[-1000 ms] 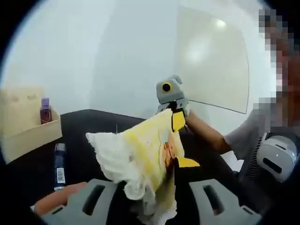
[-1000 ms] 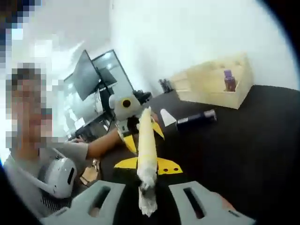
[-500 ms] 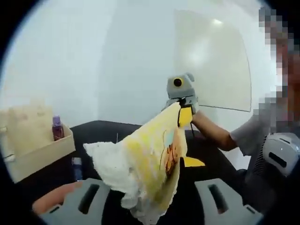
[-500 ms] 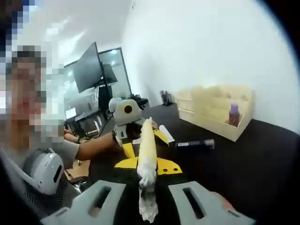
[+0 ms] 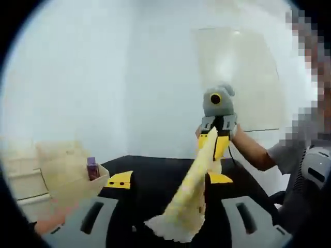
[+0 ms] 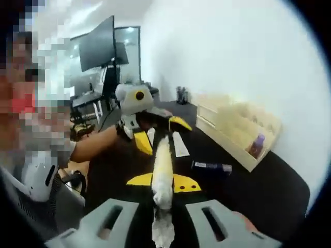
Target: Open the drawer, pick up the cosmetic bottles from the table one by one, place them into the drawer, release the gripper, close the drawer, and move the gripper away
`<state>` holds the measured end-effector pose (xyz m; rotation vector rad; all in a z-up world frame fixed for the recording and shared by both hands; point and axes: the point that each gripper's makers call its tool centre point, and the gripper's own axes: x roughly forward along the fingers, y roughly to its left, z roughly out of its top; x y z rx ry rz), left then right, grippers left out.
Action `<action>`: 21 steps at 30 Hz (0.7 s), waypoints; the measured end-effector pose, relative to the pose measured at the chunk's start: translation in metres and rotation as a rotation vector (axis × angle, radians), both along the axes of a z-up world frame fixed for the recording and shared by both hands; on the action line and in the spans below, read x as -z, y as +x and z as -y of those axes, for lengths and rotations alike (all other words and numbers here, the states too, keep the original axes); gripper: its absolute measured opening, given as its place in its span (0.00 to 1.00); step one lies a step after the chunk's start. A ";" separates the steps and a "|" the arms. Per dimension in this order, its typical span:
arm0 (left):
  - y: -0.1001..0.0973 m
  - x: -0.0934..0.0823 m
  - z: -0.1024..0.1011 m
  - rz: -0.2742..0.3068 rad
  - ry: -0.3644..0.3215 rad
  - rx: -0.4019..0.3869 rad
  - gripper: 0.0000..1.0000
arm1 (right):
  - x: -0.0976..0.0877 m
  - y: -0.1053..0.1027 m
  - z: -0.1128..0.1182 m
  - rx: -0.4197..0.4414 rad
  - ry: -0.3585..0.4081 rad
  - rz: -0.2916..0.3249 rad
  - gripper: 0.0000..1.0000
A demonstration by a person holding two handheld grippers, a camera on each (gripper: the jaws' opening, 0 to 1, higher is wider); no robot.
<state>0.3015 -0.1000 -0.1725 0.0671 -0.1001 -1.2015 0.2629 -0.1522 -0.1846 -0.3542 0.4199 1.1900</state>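
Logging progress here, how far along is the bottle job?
Done: one purple bottle stands in the wooden drawer box. In hand: left gripper and right gripper both pinch a yellow cloth between them. Left: the dark bottle lies on the table; drawer not yet closed.

A black table (image 6: 269, 191) is seen carrying a pale wooden drawer box (image 6: 243, 129) near its far edge, with a purple-capped bottle (image 6: 256, 146) held upright in its open compartment. A dark bottle (image 6: 212, 167) is laid on its side on the tabletop, near the box. A white strip (image 6: 180, 144) is laid flat nearby.
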 end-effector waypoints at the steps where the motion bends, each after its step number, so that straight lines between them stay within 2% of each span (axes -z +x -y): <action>1: -0.002 -0.004 0.000 0.002 -0.014 0.010 0.53 | -0.001 -0.001 -0.005 0.001 -0.007 -0.010 0.08; 3: -0.011 -0.014 0.000 -0.003 -0.033 0.060 0.56 | -0.002 -0.001 -0.015 0.005 -0.027 -0.009 0.08; 4: -0.018 -0.015 0.001 -0.015 -0.025 0.096 0.59 | -0.004 -0.001 -0.018 0.001 -0.036 -0.011 0.08; 6: -0.021 -0.016 0.002 -0.018 0.013 0.115 0.62 | -0.010 -0.004 -0.025 -0.016 -0.043 -0.009 0.08; 9: -0.028 -0.009 0.003 -0.035 0.117 0.147 0.62 | -0.018 -0.012 -0.035 -0.049 -0.054 -0.013 0.08; 12: -0.039 0.001 0.002 -0.074 0.214 0.187 0.61 | -0.018 -0.020 -0.044 -0.104 -0.114 0.004 0.08; 15: -0.051 0.011 0.002 -0.094 0.271 0.218 0.58 | -0.014 -0.027 -0.054 -0.149 -0.172 0.010 0.08; 18: -0.063 0.030 -0.002 -0.125 0.343 0.231 0.58 | -0.011 -0.032 -0.069 -0.192 -0.214 0.018 0.08; 21: -0.071 0.039 -0.006 -0.130 0.358 0.236 0.56 | -0.011 -0.038 -0.085 -0.225 -0.243 0.026 0.08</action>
